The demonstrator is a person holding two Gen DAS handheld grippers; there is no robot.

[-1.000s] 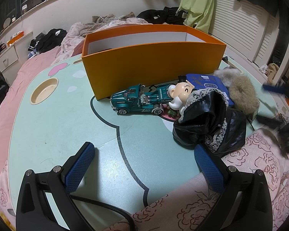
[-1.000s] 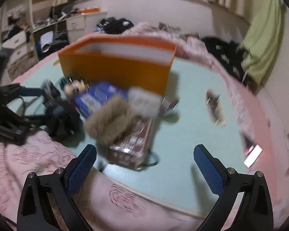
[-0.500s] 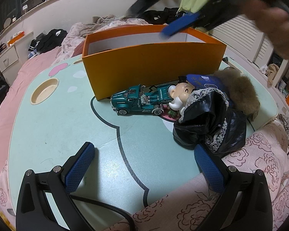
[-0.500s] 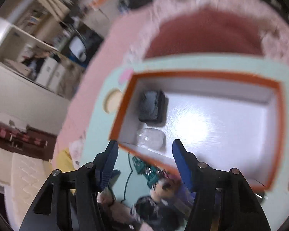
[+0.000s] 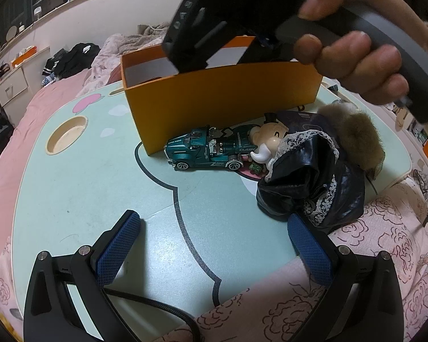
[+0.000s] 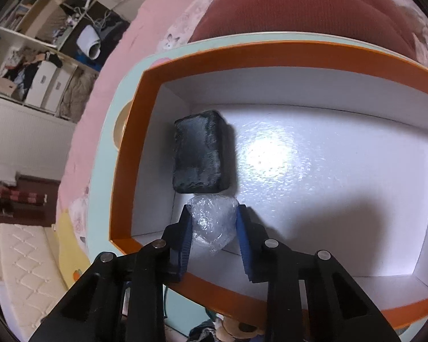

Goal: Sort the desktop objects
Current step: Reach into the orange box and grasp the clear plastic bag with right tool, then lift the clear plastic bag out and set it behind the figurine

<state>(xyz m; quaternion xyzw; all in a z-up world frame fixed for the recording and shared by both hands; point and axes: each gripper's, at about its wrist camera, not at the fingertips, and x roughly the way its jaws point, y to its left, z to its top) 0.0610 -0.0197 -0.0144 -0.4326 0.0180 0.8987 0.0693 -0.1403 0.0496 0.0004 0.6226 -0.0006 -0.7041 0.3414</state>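
Right gripper (image 6: 212,222) had just closed on crumpled clear plastic wrap (image 6: 212,222) inside orange white-lined box (image 6: 271,54) beside dark rectangular block (image 6: 199,154), left gripper (image 5: 211,245) wide and empty, while teal toy truck (image 5: 211,151), figurine (image 5: 266,145), black pouch (image 5: 311,193) remained unsorted at frame centre.

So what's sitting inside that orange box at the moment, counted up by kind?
Dark blue-black velvety cases: 1
Clear bubble-wrap bundles, pinched between the right gripper pads: 1
Total inside the orange box: 2
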